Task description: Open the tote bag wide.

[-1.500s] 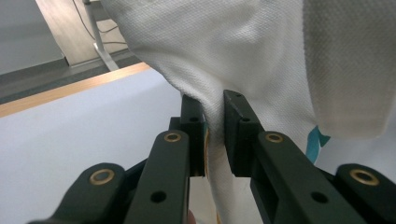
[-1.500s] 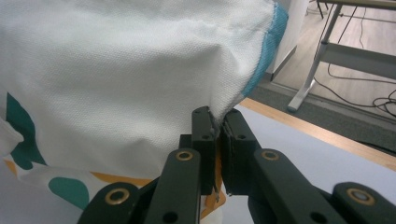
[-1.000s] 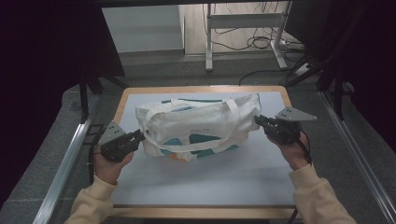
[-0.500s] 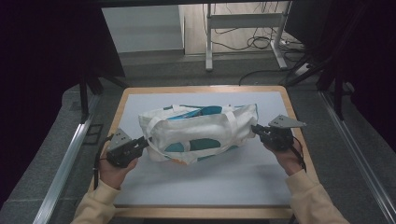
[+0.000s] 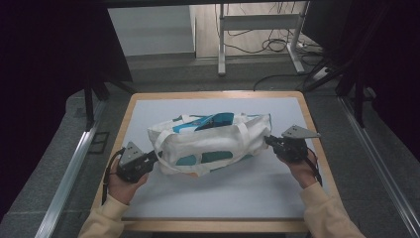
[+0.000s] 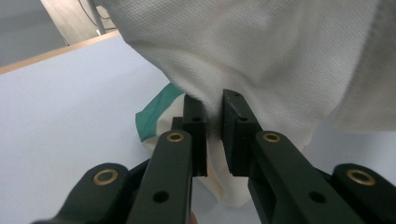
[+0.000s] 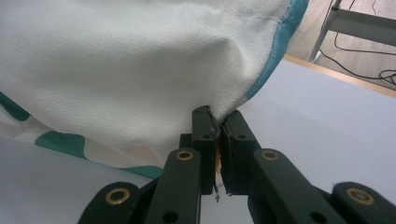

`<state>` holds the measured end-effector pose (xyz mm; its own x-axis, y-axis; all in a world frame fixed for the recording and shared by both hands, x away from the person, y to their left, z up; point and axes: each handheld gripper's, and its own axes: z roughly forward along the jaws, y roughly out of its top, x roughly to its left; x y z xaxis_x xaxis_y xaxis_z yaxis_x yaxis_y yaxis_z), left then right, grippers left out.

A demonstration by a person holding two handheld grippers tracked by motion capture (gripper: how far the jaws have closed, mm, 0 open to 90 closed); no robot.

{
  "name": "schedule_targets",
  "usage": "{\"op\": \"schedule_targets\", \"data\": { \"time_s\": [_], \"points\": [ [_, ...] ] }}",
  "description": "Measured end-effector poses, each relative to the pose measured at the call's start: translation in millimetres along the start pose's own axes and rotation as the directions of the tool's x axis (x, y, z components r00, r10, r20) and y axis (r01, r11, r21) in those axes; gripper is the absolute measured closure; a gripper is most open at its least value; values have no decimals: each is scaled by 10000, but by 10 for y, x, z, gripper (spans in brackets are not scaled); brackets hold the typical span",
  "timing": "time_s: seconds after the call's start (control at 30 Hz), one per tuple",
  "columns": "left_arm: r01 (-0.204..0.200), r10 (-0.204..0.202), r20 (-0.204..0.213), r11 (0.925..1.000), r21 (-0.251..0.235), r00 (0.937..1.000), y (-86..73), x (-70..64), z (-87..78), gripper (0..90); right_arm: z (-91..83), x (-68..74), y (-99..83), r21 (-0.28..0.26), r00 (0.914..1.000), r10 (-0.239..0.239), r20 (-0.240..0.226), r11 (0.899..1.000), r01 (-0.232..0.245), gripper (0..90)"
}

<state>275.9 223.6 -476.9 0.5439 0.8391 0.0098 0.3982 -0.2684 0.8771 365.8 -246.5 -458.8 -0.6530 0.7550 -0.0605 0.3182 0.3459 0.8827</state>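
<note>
A white cloth bag [image 5: 208, 144] with teal patches and a blue lining lies across the middle of the pale table top [image 5: 223, 193]. My left gripper [image 5: 154, 159] is at the bag's left end, shut on a fold of its white cloth [image 6: 214, 112]. At the bag's right end my right gripper [image 5: 269, 141] is shut on the corner of the cloth [image 7: 217, 122]. The bag [image 7: 140, 70] is held stretched between the two grippers, its mouth gaping upward with a strap draped over the front.
The table top has a wooden rim [image 5: 213, 94]. Metal rails [image 5: 64, 178] run along both sides. Behind the table stand a frame's legs [image 5: 221, 44] with cables on the floor [image 5: 277, 44].
Both grippers have drawn the bag toward the person and lower on the table. The bag has tipped so its blue inside shows on top.
</note>
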Motion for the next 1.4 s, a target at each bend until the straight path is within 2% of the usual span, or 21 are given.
{"op": "schedule_targets", "data": {
  "time_s": [0.13,0.27,0.43,0.8,1.1,1.4],
  "points": [
    [-44,45,-51,10000,59,10000,-27,-8,23,817,28,1,-42,85,10000,74,-52,9999,-74,839],
    [-316,324,-178,9985,440,9993,-87,-38,85,820,64,14,-82,321,10000,2,-12,9995,-1,838],
    [-364,375,-119,9961,800,9992,-140,-37,162,822,108,10,-145,547,9999,80,-69,9985,-76,838],
    [-296,299,-5,9918,1246,9996,-217,-31,261,826,175,37,-298,1170,9998,109,-172,9931,-88,839],
    [-133,128,37,9820,1883,9999,-287,31,414,833,263,65,-397,1741,9994,131,-331,9847,-71,839],
    [-82,76,34,9796,2006,10000,-308,46,466,834,304,64,-431,1962,9991,198,-362,9805,-123,839]
  ]
}}
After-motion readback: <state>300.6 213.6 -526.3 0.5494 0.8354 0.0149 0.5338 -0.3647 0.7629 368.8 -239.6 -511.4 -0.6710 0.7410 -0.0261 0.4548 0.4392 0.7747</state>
